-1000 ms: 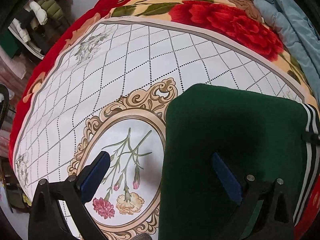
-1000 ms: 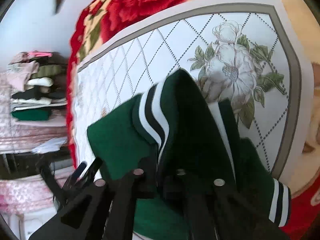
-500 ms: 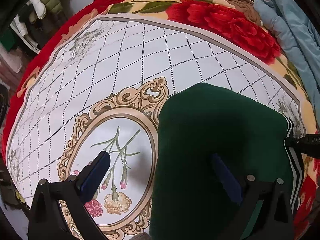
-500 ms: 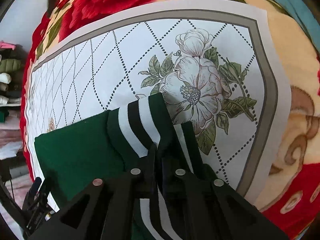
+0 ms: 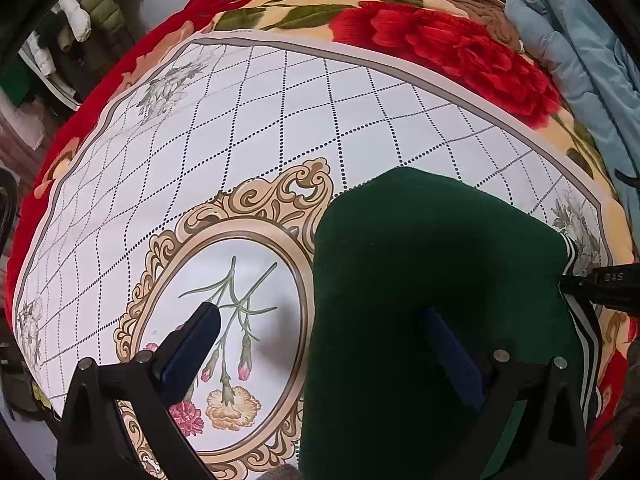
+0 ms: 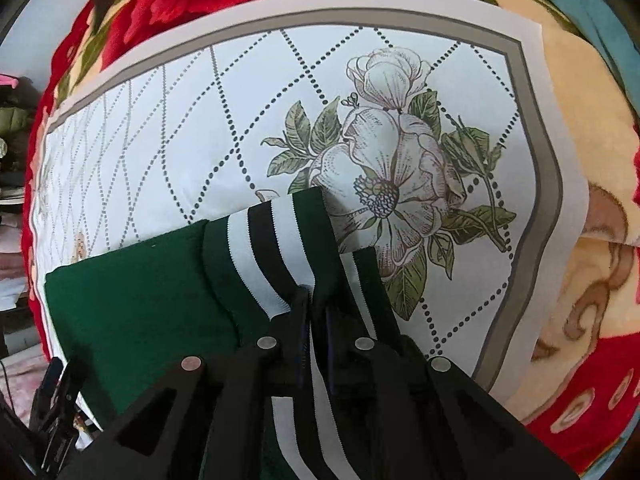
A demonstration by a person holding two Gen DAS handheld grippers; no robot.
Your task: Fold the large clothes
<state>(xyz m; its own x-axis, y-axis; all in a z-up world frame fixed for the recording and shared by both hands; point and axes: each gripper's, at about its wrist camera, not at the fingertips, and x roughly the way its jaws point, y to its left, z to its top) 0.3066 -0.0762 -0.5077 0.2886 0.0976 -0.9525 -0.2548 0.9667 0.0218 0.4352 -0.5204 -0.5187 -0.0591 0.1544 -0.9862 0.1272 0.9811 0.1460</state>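
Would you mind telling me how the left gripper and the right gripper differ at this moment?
The left gripper stands wide open, while the right gripper is shut on the striped trim of the green garment. The left one holds nothing, with one finger over the floral mat and the other over the garment; the right one pinches fabric. Both point down at the bed.

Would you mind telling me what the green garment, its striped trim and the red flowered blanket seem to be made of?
Green garment: likely a thick fleece or wool-like knit; matte, smooth, no sheen.
Striped trim: ribbed knit, judging by fine ridges across its white and black bands.
Red flowered blanket: probably plush fleece; the surface looks fuzzy and soft.
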